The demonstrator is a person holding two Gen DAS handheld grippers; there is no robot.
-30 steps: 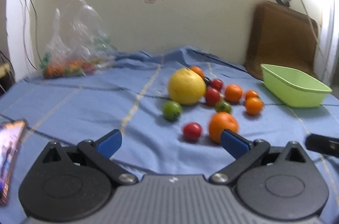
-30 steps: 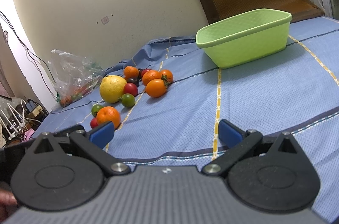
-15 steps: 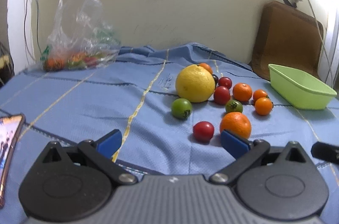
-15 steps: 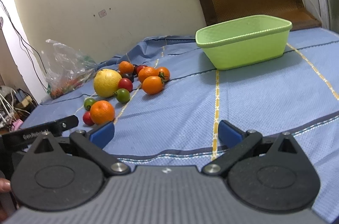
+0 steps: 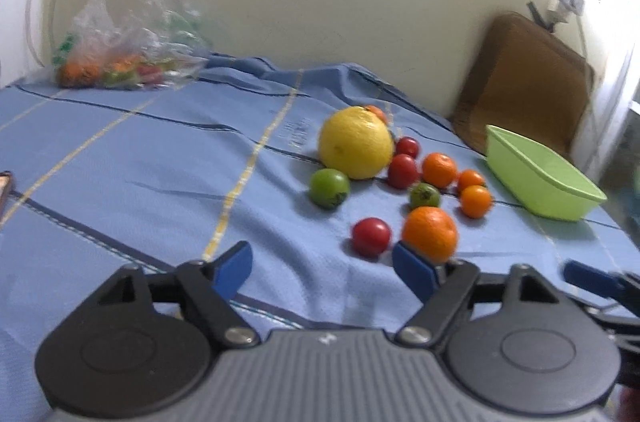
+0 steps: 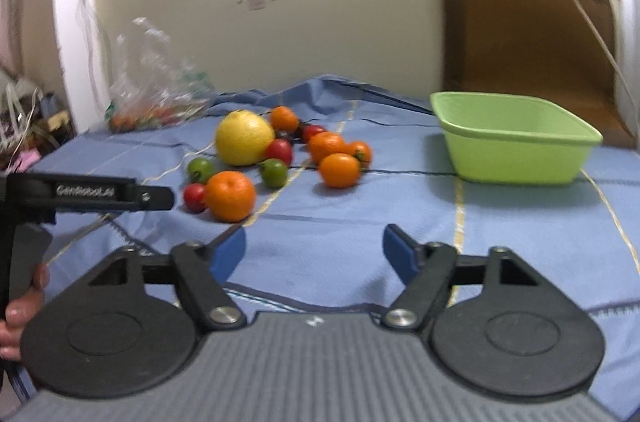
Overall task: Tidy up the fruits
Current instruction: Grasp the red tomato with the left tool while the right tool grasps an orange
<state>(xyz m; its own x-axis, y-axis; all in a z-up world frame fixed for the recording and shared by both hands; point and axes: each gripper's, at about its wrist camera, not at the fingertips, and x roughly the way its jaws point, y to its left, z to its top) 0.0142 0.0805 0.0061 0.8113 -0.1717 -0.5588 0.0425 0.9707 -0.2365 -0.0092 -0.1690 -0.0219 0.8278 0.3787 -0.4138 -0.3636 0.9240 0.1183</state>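
Hovering above the blue cloth [image 5: 160,158], the left tongs [image 5: 322,260] and right tongs [image 6: 314,248] have just been closing, jaws apart with nothing between them. Fruits cluster around the yellow citrus [image 5: 356,142]; the green basin [image 6: 516,142] stands right of it, well apart.

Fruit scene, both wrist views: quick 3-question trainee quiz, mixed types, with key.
1. True or false: the green tub already holds fruit.
2. Which fruit lies nearest the left gripper? A) big yellow citrus B) large orange C) a green tomato
3. Fill in: the clear plastic bag sits near the ____.

Key: 1 false, no fruit shows inside it. 2 B. 3 wall.
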